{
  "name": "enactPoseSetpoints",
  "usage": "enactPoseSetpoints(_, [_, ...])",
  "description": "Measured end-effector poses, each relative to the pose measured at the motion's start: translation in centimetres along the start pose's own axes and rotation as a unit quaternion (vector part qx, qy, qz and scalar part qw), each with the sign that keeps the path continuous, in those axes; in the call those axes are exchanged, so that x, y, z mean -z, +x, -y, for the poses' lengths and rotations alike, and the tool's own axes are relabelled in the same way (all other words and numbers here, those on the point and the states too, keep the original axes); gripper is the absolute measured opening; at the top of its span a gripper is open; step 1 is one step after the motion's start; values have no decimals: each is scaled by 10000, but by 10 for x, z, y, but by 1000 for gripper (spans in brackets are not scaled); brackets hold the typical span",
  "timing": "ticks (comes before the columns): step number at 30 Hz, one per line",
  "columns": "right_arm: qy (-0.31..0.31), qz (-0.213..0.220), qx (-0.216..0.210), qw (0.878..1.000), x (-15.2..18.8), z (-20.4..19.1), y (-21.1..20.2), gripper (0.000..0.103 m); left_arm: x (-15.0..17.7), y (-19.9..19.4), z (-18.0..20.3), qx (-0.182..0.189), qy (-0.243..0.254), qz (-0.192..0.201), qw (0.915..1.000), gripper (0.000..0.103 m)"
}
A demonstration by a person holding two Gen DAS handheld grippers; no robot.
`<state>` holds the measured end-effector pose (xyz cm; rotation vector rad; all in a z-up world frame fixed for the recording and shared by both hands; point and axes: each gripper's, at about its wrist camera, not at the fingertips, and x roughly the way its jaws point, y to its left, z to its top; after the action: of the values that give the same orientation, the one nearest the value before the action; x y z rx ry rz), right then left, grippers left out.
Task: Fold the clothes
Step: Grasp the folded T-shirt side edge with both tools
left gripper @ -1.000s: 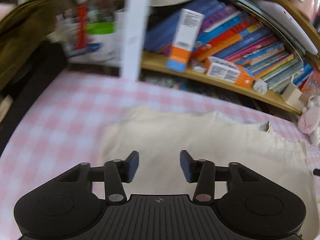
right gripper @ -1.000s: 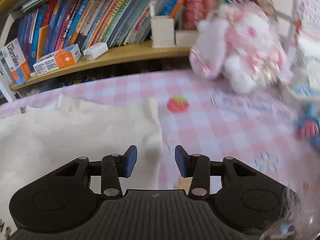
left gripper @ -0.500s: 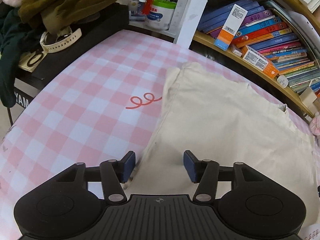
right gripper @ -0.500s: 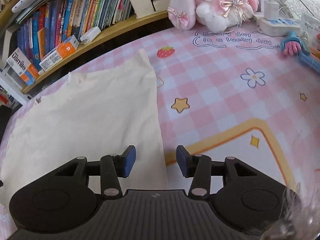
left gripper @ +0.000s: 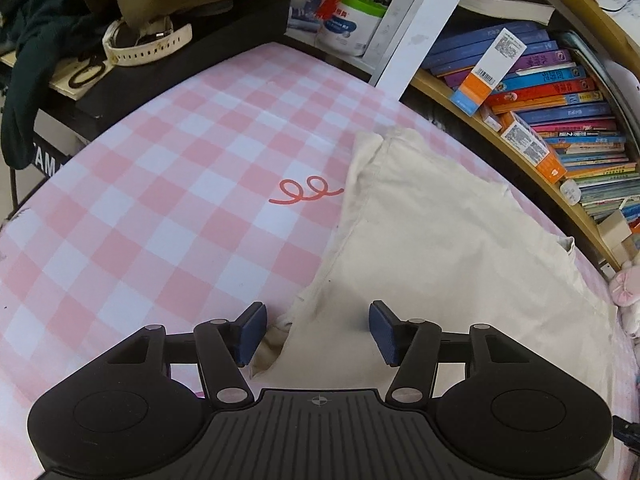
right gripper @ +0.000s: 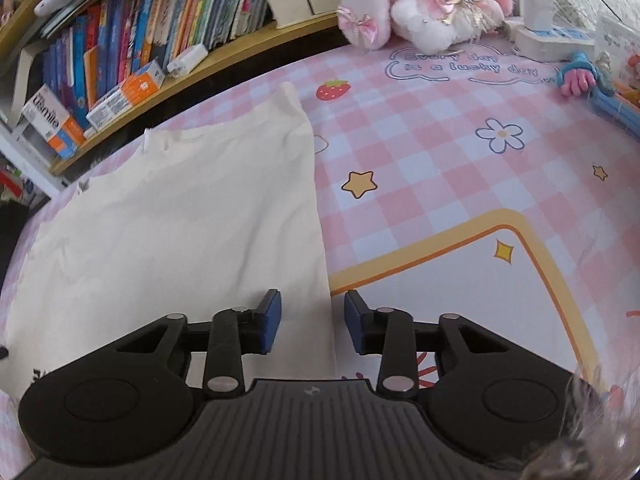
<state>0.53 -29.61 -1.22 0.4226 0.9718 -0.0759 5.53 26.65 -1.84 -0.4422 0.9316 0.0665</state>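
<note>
Both near corners of the cream garment (left gripper: pixel 440 264) are straddled for lifting: left gripper (left gripper: pixel 318 330) and right gripper (right gripper: pixel 312 322) both closing, nothing clamped yet.

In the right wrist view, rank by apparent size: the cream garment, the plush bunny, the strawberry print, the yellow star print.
1. Cream garment
2. Plush bunny
3. Yellow star print and strawberry print: near alike; the star lies closer to the camera, so unranked.

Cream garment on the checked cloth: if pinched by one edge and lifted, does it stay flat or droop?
Likely droops: the cream garment lies limp, its near-left corner rumpled. Probably light, thin fabric. It may drag along the checked cloth, since only its edges sit between the closing right gripper and left gripper.
</note>
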Motion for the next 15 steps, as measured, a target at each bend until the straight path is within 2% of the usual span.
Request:
enactPoseSetpoints(3, [-346,-23,188,9992,1,-9,1,27,-2,2,-2,38,-75,0,10000,53])
enactPoseSetpoints(4, [-486,-41,234,9985,2,-13,2,21,-3,2,-3,40,-113,-10,9999,52])
enactPoseSetpoints(8, [-804,-81,256,9964,7,-24,5,11,-5,3,1,-56,-29,-89,9999,48])
enactPoseSetpoints(12, [-881,-21,289,9957,10,-28,6,9,-5,4,7,-99,101,-166,9998,45])
enactPoseSetpoints(15, [-795,0,241,9965,11,-26,5,9,-4,6,11,-177,206,-237,9993,24])
